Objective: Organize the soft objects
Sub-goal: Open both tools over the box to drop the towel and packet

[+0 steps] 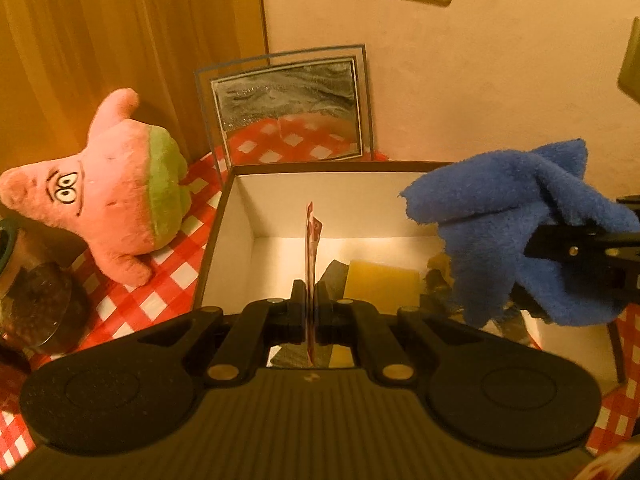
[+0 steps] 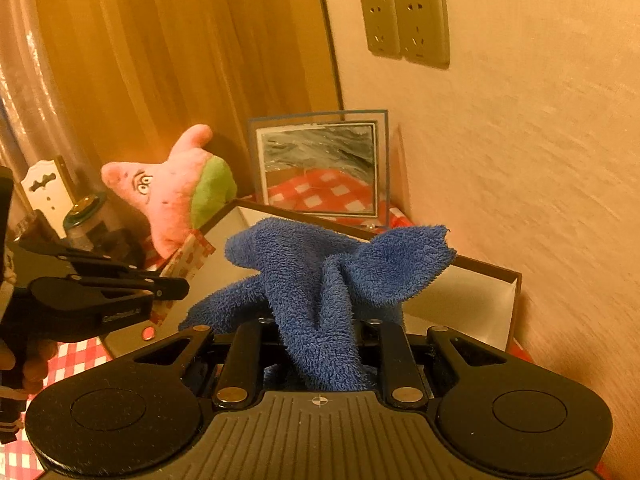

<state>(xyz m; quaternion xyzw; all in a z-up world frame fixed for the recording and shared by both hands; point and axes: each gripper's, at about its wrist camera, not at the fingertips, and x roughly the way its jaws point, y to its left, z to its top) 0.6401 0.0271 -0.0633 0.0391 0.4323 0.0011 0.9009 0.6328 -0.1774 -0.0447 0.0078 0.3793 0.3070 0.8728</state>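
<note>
My left gripper is shut on a thin red-and-white patterned packet, seen edge-on above the open box. In the right wrist view the same packet sticks out of the left gripper at the box's left rim. A fluffy blue towel bunches up from my right gripper, which is shut on it; its pads are hidden in the pile. From the left wrist view the blue towel hangs over the box's right side. A pink star plush with green shorts lies left of the box.
The white-lined box holds a yellow sponge and dark items. A glass picture frame leans on the wall behind it. A glass jar stands at the left on the red checked tablecloth. Wall sockets are above.
</note>
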